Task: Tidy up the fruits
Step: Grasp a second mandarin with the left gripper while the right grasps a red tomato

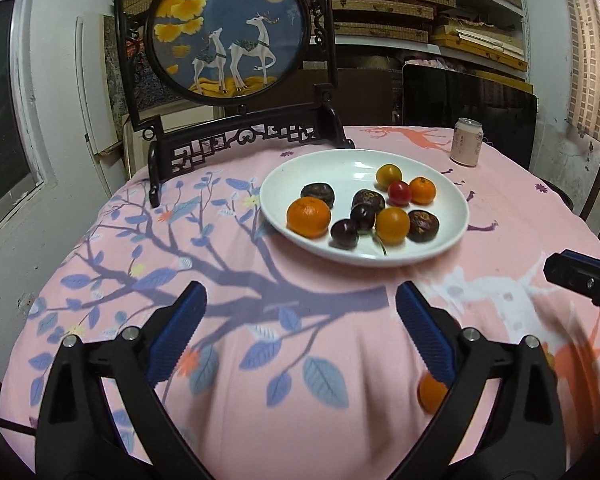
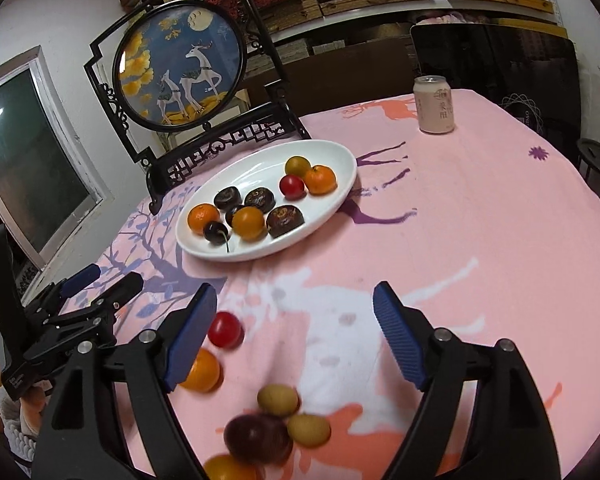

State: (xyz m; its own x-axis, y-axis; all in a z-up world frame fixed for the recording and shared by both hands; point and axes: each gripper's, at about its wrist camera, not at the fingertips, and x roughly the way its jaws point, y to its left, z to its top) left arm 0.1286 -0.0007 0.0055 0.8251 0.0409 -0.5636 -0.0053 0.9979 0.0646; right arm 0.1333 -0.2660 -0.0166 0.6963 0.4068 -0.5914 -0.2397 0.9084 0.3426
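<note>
both grippers, left gripper [image 1: 300,320] and right gripper [image 2: 296,328], have jaws spread wide with nothing between the pads, hovering over the pink tablecloth [image 2: 480,220]. white plate [image 2: 340,200] mid-table holds oranges, cherries, tomatoes and dark fruits. loose fruits [image 2: 276,420] lie on the cloth near the right gripper, blurred; a red tomato [image 2: 225,330] sits beside its left finger.
</note>
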